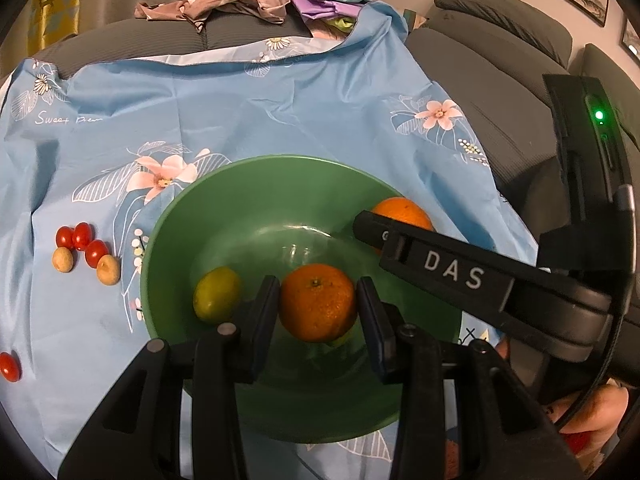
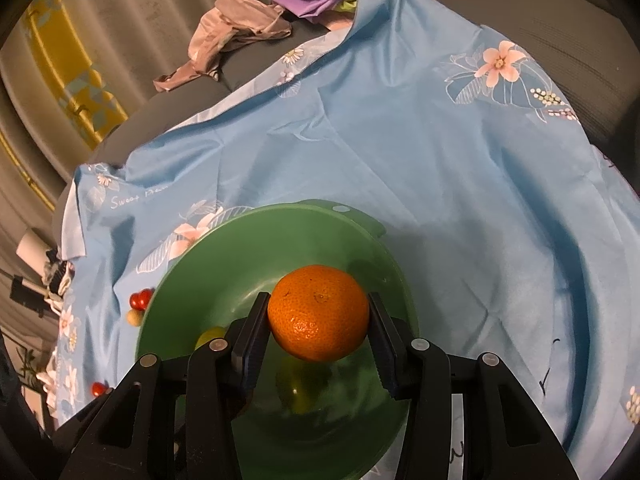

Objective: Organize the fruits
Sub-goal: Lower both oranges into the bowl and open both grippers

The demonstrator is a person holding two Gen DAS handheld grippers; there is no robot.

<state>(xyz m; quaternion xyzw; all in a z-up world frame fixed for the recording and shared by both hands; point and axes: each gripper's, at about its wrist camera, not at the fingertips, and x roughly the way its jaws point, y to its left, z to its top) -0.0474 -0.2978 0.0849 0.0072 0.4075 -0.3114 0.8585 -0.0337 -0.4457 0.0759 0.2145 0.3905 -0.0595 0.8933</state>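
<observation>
I see the blue floral cloth (image 1: 280,120) under the green bowl (image 1: 224,208). My left tool (image 1: 318,300) is clamped on an orange (image 1: 318,302) over the bowl; my right tool (image 2: 318,320) grips a second orange (image 2: 318,312) above it. A lime (image 1: 217,294) lies inside; cherry tomatoes (image 1: 82,238) sit on the cloth.

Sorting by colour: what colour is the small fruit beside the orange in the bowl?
Yellow-green fruit, clearest in the left wrist view.

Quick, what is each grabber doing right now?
Left gripper: shut on an orange over the green bowl.
Right gripper: shut on another orange.
</observation>
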